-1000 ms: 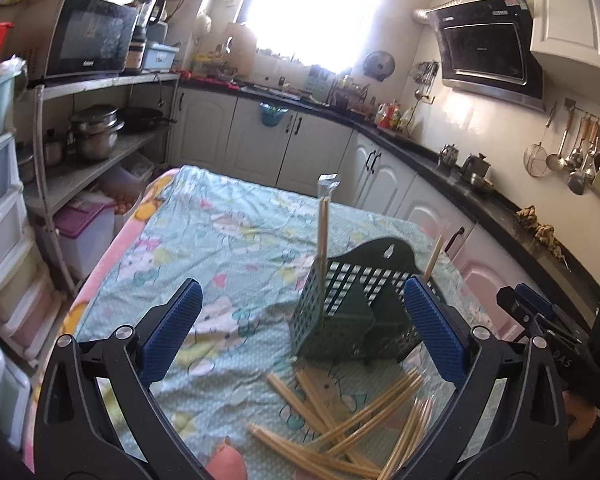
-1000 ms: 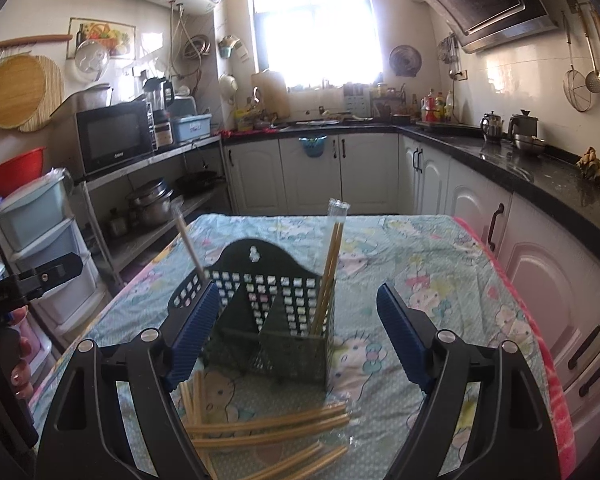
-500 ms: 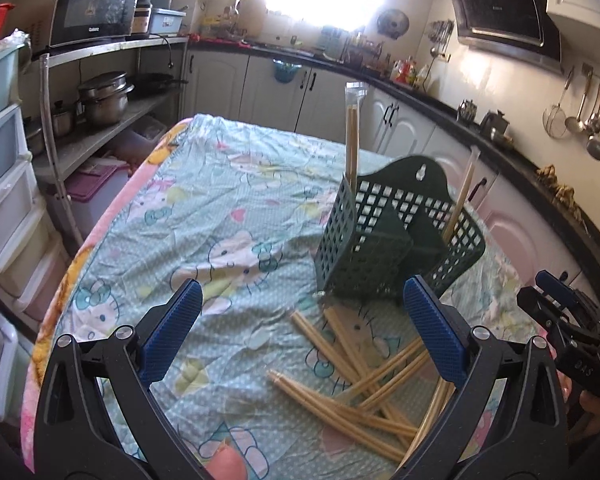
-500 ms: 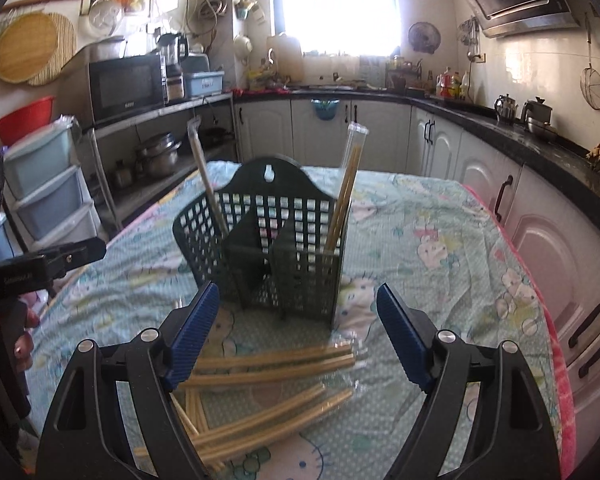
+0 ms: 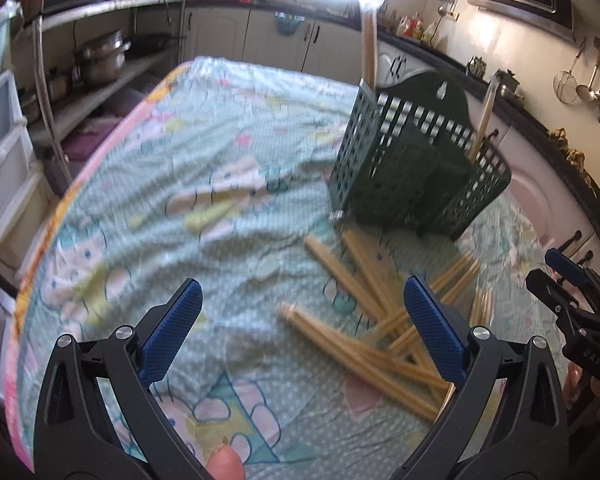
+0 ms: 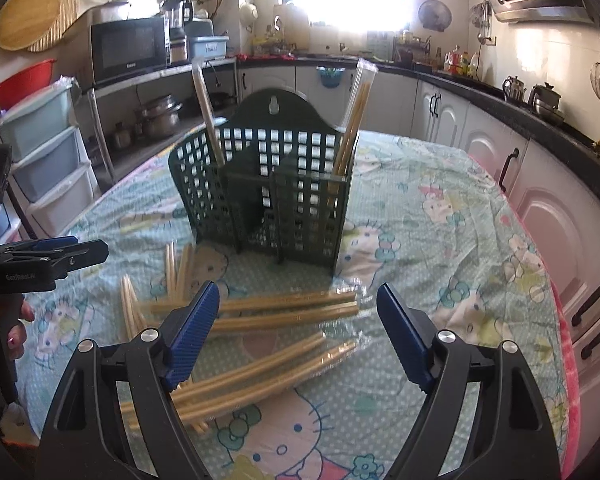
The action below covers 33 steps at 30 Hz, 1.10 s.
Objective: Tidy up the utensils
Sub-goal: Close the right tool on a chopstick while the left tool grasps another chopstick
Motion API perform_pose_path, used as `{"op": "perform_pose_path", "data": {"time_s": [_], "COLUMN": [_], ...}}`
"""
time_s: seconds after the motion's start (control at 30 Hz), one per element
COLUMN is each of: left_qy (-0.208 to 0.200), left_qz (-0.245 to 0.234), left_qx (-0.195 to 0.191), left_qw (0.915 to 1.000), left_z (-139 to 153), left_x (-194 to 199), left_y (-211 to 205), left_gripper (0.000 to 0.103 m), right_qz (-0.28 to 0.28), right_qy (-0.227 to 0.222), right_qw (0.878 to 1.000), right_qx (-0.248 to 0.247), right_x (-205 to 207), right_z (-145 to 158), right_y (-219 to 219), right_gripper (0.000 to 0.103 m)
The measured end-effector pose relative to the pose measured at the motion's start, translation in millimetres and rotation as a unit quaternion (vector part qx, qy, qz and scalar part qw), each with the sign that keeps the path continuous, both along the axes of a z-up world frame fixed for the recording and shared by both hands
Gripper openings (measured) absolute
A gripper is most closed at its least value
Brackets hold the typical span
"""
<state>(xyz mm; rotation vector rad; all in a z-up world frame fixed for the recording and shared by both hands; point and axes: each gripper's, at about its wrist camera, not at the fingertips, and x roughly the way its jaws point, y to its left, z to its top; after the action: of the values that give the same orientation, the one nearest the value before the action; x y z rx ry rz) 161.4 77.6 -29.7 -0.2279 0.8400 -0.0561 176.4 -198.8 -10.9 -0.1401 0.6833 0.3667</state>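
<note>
A dark green mesh utensil holder (image 6: pixel 268 192) stands on the table; it also shows in the left wrist view (image 5: pixel 416 168). Two wrapped chopstick packs stand in it, one at the left (image 6: pixel 206 108) and one at the right (image 6: pixel 352 124). Several wrapped chopstick packs (image 6: pixel 284 312) lie loose on the cloth in front of it, also in the left wrist view (image 5: pixel 364 344). My left gripper (image 5: pixel 300 332) is open and empty above the cloth, left of the pile. My right gripper (image 6: pixel 298 336) is open and empty just above the loose packs.
The table carries a light green cartoon-print cloth (image 6: pixel 440 240). Kitchen counters and cabinets (image 6: pixel 540 152) run along the right. A metal shelf with a microwave (image 6: pixel 128 48) and plastic drawers (image 6: pixel 44 160) stands to the left. The other gripper shows at each view's edge (image 6: pixel 40 260).
Both grippers have dropped lower and closer to the loose chopstick packs. The holder and its two packs have not moved. Both stay open.
</note>
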Motion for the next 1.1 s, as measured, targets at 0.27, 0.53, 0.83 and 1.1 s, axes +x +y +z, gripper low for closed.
{"op": "perform_pose_path", "data": {"time_s": [0.27,0.53,0.83,1.1], "left_qy": [0.047,0.085,0.097,0.092], "left_qz": [0.003,-0.003,0.024,0.024], "left_qx": [-0.069,-0.133,-0.139,-0.135], "left_qw": [0.9965,0.9874,0.9853,0.9862], "left_z": [-28,-47,-54,-57], "left_x": [-1,5,16,19], "left_y": [14,9,12,18], "left_gripper": [0.074,0.038,0.030,0.018], "right_qz": [-0.005,-0.033,-0.069,-0.090], "right_qy": [0.020,0.058,0.129,0.180], "right_qw": [1.000,0.998,0.989,0.976], "right_qx": [-0.014,-0.019,0.032,0.080], "right_x": [1,11,36,53], "right_z": [-18,-41,-61,-67], "right_y": [-5,-20,-40,-48], "right_gripper": [0.079,0.076,0.055,0.034]}}
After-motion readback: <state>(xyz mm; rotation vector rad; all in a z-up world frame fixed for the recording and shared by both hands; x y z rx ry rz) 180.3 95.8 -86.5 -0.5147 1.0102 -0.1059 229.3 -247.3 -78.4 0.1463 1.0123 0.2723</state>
